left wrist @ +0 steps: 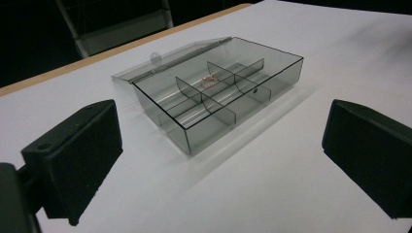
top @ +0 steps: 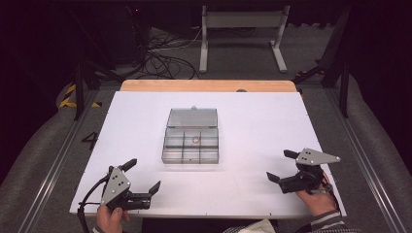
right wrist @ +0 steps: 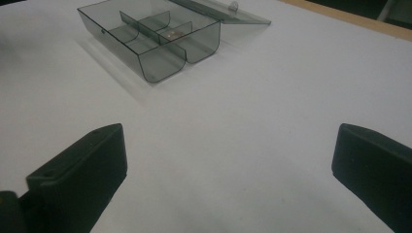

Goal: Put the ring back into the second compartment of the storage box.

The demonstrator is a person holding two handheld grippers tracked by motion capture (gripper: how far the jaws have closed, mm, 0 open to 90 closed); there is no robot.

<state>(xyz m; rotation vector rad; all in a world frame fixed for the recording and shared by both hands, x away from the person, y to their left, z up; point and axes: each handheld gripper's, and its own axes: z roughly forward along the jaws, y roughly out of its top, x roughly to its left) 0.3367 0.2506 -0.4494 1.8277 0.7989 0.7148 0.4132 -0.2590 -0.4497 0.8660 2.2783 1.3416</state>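
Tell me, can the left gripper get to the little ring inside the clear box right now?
Probably yes. The box has its lid folded back, so the ring lies uncovered in a middle compartment. The left gripper has its jaws open, with bare white table between it and the box.

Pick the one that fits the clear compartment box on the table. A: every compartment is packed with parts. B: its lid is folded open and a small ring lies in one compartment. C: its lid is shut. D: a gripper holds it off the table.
B: the clear box has its lid folded back flat, and a small ring lies in a middle compartment.
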